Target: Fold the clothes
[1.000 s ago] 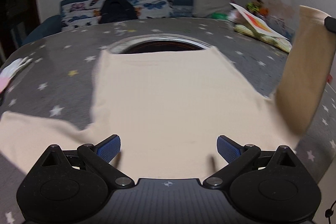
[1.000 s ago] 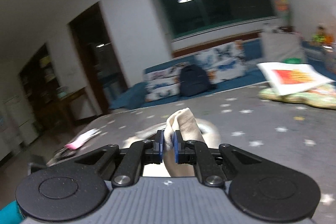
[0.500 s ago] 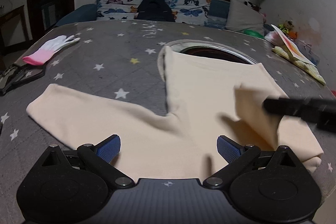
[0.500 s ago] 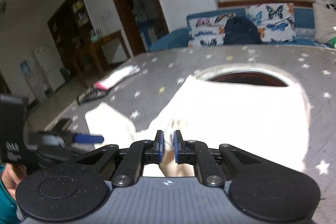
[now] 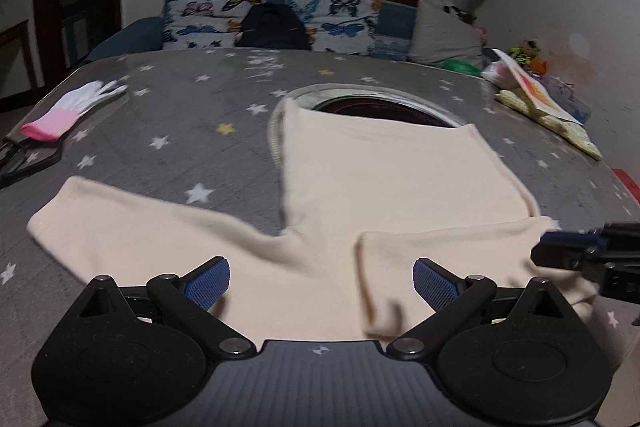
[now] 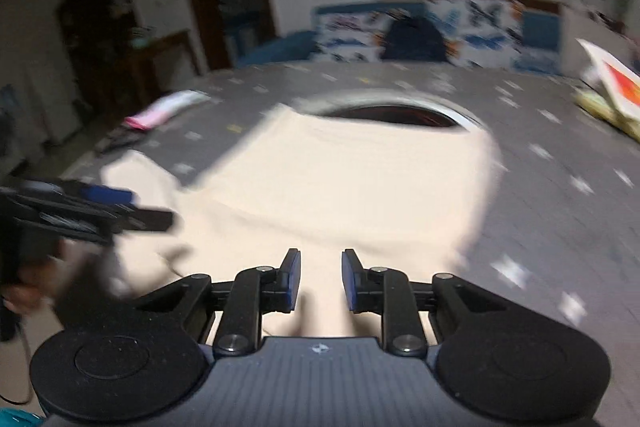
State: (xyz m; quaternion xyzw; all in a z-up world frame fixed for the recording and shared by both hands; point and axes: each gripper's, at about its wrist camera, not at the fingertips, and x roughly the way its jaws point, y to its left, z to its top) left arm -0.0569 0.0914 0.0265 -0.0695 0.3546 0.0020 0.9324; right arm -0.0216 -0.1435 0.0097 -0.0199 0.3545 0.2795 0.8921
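Note:
A cream long-sleeved top (image 5: 384,179) lies flat on the grey star-patterned table (image 5: 192,107). Its left sleeve (image 5: 132,227) stretches out to the left. Its right sleeve (image 5: 452,259) lies folded across the near body. My left gripper (image 5: 322,277) is open and empty, just above the near edge of the top. My right gripper (image 6: 320,279) is partly open and empty over the folded sleeve; it also shows at the right edge of the left wrist view (image 5: 576,259). The top (image 6: 352,183) fills the middle of the blurred right wrist view.
A pink and white glove (image 5: 72,109) lies at the table's left. A round opening (image 5: 384,105) in the table sits behind the top. Papers and a yellow cloth (image 5: 540,99) lie at the right. A sofa with butterfly cushions (image 5: 280,19) stands behind.
My right gripper carried the right sleeve down across the body, let it go and opened. The sleeve now lies flat on the top. My left gripper stayed open and swung to the left.

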